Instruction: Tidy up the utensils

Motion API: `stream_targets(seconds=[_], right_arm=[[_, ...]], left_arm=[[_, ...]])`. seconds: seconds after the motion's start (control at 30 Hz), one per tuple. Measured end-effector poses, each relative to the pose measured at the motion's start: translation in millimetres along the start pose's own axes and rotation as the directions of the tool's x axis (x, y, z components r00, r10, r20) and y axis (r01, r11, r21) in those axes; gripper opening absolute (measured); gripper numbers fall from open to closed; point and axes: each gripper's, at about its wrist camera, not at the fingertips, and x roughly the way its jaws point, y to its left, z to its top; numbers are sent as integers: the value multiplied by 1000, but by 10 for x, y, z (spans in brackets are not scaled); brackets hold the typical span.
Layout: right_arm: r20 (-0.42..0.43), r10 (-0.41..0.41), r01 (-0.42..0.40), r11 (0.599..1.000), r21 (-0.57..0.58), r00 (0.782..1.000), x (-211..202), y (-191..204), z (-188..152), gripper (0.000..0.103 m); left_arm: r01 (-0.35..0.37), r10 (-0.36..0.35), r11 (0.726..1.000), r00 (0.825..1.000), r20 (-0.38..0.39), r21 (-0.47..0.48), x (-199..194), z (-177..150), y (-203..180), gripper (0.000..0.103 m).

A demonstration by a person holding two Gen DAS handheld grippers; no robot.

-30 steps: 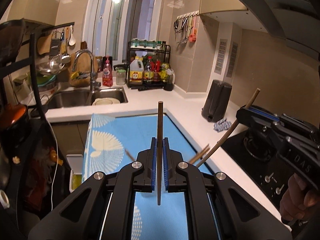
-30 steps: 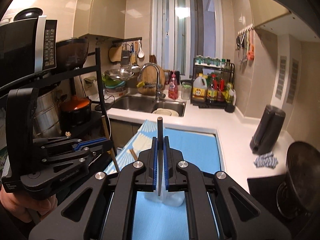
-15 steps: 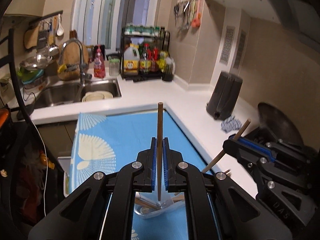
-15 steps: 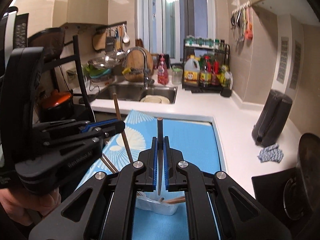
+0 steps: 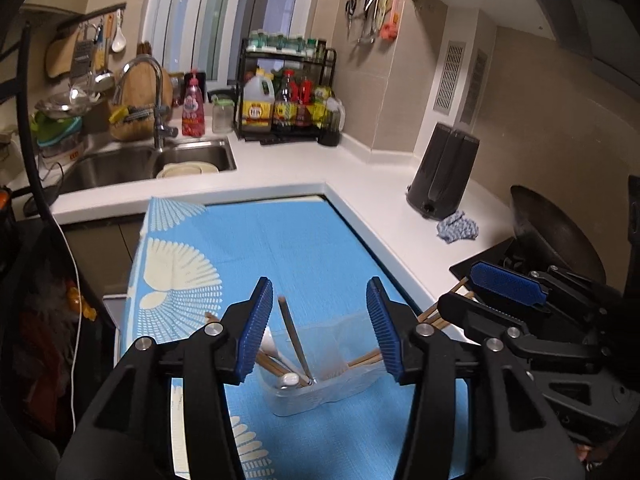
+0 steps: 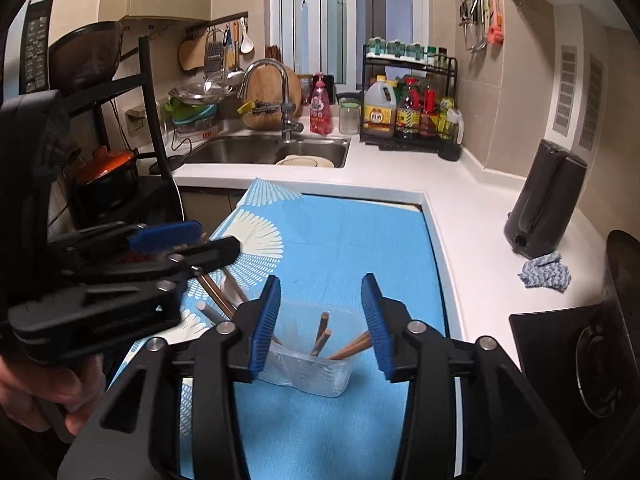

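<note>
Chopsticks (image 6: 322, 333) stand tilted in a clear plastic container (image 6: 316, 372) on the blue mat (image 6: 340, 248), tips up, fanning rightward; a white spoon (image 5: 289, 380) lies inside. Left tongs (image 5: 319, 330) and right tongs (image 6: 320, 324) both gape wide, empty, above it. Bottle labels blur unreadable. White counter (image 6: 480, 232) borders the mat's right edge.
</note>
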Motion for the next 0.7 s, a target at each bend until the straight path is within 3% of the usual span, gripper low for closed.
stream_targets(seconds=[0.07,0.2,0.27,0.4,0.57,0.7], right_arm=[[29,-5,5,1000,1,1000,-139,12,-30,50],[129,-39,36,999,25,991,-468,46,-113,74],[183,-44,36,998,50,982,-643,69,-193,83],[292,-68,58,997,45,954,-992,154,-438,96],[366,-140,94,986,140,920,-1204,34,-876,97],[330,-186,128,974,188,925,-1068,-125,-1164,97]], left_arm=[[-11,11,1000,999,44,12,-176,-12,-19,62],[-37,34,999,989,143,18,-551,-121,-50,89],[-49,47,999,982,185,8,-692,-226,-61,95],[-106,112,994,969,219,-39,-839,-603,-88,96],[-179,188,982,951,246,-57,-832,-1174,-157,96],[-191,202,979,962,182,-77,-640,-1437,-166,95]])
